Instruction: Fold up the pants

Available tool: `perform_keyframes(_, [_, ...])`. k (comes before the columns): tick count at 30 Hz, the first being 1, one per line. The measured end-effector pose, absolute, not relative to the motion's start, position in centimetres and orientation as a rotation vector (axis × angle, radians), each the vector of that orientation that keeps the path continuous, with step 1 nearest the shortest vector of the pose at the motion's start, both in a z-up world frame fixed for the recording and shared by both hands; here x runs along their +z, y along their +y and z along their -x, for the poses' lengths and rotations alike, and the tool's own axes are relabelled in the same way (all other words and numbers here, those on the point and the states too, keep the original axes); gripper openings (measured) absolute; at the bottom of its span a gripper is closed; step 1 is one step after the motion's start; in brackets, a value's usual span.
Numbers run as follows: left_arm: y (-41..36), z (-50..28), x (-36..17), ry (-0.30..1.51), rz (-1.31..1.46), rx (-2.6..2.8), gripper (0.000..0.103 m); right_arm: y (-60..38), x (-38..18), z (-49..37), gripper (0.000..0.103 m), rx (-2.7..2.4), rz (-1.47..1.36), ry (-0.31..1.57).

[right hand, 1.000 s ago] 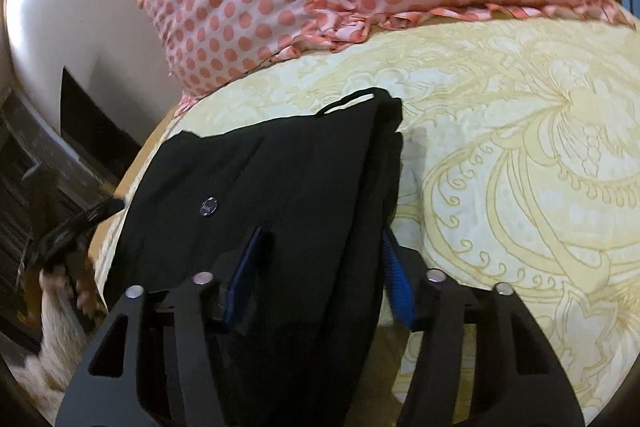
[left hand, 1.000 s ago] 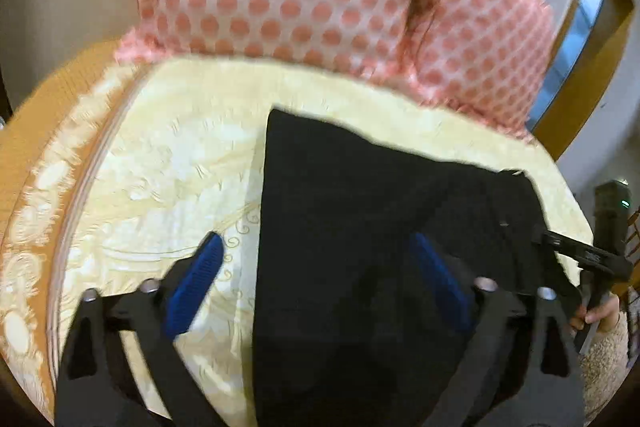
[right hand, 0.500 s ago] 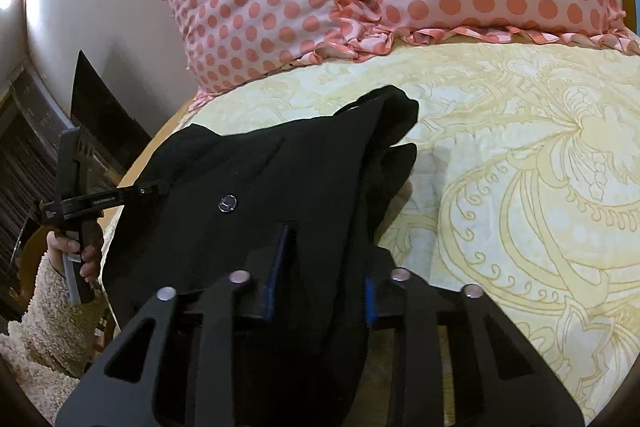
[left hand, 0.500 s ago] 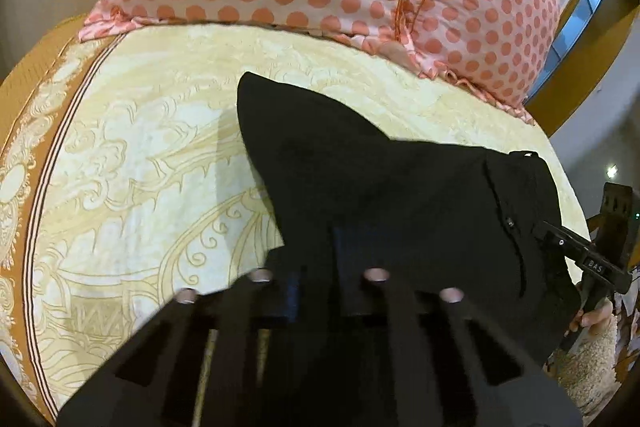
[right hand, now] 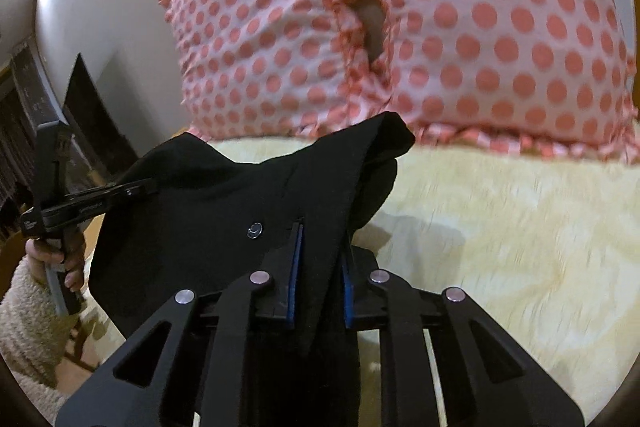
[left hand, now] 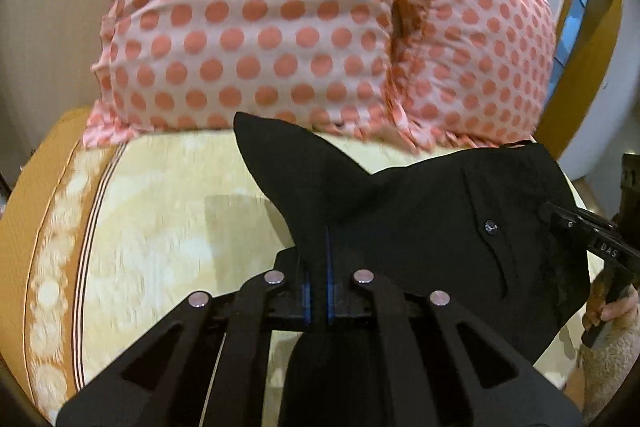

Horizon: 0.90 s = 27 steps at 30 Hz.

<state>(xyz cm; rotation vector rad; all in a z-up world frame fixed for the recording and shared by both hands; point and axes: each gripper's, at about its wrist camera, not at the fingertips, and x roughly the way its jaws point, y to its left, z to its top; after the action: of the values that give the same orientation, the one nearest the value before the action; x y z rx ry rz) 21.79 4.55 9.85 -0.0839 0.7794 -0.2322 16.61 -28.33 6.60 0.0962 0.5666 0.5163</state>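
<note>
While the black pants (left hand: 420, 211) are clamped in both the left tongs (left hand: 316, 283) and right tongs (right hand: 318, 279), edges should be kept level above the bed (right hand: 520, 227).

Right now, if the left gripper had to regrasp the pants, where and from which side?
Take the pants at the free corner peaking toward the pillows, coming from the bed's left side. That corner stands clear of the bedspread, so both fingers can likely straddle it. The left gripper and right gripper already pinch folded edges this way.
</note>
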Motion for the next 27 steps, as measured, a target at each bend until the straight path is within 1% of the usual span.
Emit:
perform_keyframes(3, [4.7,-24.7,9.1,0.802,0.100,-0.206,0.005,-28.6,6.3,-19.2,0.016,0.492,-0.099,0.563])
perform_keyframes(8, [5.5,-27.7,5.0,0.925,0.144,-0.169,0.007,-29.5,2.4,-23.2,0.017,0.422,-0.140,0.703])
perform_keyframes(11, [5.3,-27.8,3.6,0.934,0.131,-0.148,0.014,-29.9,1.6,-23.4,0.027,0.407,-0.169,0.721])
perform_keyframes(12, [5.0,-27.7,3.6,0.928,0.112,-0.127,0.022,-29.7,1.5,-23.4,0.035,0.386,-0.161,0.728])
perform_keyframes(13, [4.9,-27.7,3.7,0.923,0.099,-0.109,0.026,-29.5,1.5,-23.4,0.044,0.352,-0.140,0.734])
perform_keyframes(14, [4.9,-27.4,4.0,0.910,0.090,-0.088,0.036,-29.4,1.5,-23.2,0.049,0.337,-0.132,0.734])
perform_keyframes(15, [5.0,-26.7,4.4,0.889,0.083,-0.070,0.045,-29.5,1.5,-23.0,0.060,0.313,-0.124,0.736])
perform_keyframes(16, [5.1,-26.2,4.9,0.863,0.076,-0.058,0.051,-29.6,1.8,-22.4,0.068,0.273,-0.115,0.730])
perform_keyframes(18, [5.2,-23.5,6.7,0.760,0.051,-0.028,0.079,-29.9,2.7,-20.7,0.069,0.214,-0.101,0.670])
perform_keyframes(20, [4.7,-20.2,8.3,0.679,0.067,-0.080,0.092,-29.6,4.1,-17.6,0.070,0.195,-0.079,0.566])
perform_keyframes(21, [4.3,-18.9,8.5,0.663,0.079,-0.128,0.094,-28.9,4.5,-15.9,0.070,0.245,-0.069,0.537])
perform_keyframes(23, [3.1,-17.1,8.7,0.664,0.087,-0.217,0.098,-27.2,4.5,-14.2,0.070,0.331,-0.041,0.546])
perform_keyframes(27, [0.1,-16.9,6.1,0.797,0.044,-0.276,0.098,-23.3,2.6,-12.8,0.071,0.391,0.108,0.637])
